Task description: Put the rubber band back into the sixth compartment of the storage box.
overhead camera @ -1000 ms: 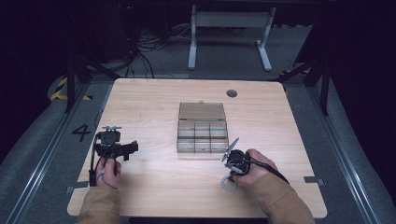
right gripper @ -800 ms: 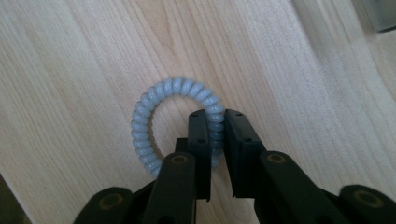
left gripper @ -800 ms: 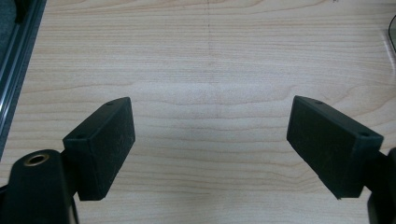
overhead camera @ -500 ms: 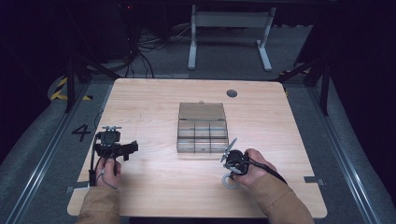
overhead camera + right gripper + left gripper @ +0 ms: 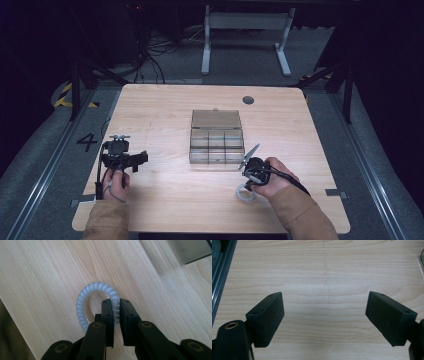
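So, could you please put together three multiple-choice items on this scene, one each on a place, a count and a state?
1. Where does the spiral hair tie lie on the table?
A. Near the front edge, in front of the organiser box's right corner
B. Inside a compartment of the box
C. At the far left corner

2. How many compartments does the open organiser box show?
A. Two
B. Six
C. Twelve

3. How do the jaws of the right gripper stand?
A. Wide apart over bare wood
B. Closed on the hair tie's coil
C. Closed on the box lid

Answers: 1 A, the high view shows the pale ring by the right hand, outside the box. 2 B, two rows of three. 3 B, the right gripper view shows the coil pinched between the pads; the left gripper is the one that is open.
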### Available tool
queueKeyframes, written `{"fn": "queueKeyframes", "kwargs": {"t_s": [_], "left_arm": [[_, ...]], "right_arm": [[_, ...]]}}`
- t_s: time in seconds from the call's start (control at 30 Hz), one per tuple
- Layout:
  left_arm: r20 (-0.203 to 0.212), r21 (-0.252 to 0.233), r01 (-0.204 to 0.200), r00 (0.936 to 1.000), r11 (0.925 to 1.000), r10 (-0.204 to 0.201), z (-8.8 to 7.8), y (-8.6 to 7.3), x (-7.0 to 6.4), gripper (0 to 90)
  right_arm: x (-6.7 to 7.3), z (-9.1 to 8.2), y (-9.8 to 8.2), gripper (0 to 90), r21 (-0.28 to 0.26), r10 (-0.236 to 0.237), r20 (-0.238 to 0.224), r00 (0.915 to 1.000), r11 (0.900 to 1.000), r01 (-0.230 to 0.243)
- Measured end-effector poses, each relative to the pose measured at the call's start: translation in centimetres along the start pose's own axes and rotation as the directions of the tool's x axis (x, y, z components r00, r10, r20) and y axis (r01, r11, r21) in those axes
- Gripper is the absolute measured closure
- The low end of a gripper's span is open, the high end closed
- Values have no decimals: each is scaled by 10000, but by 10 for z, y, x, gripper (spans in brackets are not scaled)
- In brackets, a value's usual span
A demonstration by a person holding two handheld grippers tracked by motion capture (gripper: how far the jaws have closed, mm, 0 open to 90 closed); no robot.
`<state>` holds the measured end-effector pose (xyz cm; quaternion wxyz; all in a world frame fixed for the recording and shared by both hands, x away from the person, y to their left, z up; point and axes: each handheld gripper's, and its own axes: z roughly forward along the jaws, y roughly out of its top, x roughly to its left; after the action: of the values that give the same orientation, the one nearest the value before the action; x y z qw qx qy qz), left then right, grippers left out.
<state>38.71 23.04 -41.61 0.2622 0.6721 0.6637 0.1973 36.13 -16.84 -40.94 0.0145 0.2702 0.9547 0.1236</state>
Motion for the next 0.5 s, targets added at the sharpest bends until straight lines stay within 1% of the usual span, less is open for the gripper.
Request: {"fn": "queueKeyframes", "kwargs": {"t_s": [0.07, 0.13, 0.17, 0.27, 0.37, 0.5], "left_arm": [[-1, -9, 10, 10000, 10000, -10, 0, 0, 0, 160], [-3, -11, -9, 10000, 10000, 9, 0, 0, 0, 159], [-3, -11, -9, 10000, 10000, 9, 0, 0, 0, 160], [12, 1, -30, 10000, 10000, 30, 0, 1, -1, 160], [19, 13, -44, 10000, 10000, 44, 0, 1, -1, 159], [-9, 7, -87, 10000, 10000, 87, 1, 1, -1, 160]], "right_arm": [[-1, -2, 0, 834, -35, 29, -29, 10000, 10000, -29], [-1, -6, -1, 834, -361, 119, -71, 9999, 9993, -121], [-1, -6, -1, 834, -361, 119, -71, 9999, 9993, -121], [-3, -11, -2, 834, -656, 166, -57, 9998, 9977, -170], [-4, -15, -3, 833, -884, 338, -116, 9994, 9955, -347], [-8, -23, -4, 833, -1154, 618, -27, 9981, 9914, -617]]}}
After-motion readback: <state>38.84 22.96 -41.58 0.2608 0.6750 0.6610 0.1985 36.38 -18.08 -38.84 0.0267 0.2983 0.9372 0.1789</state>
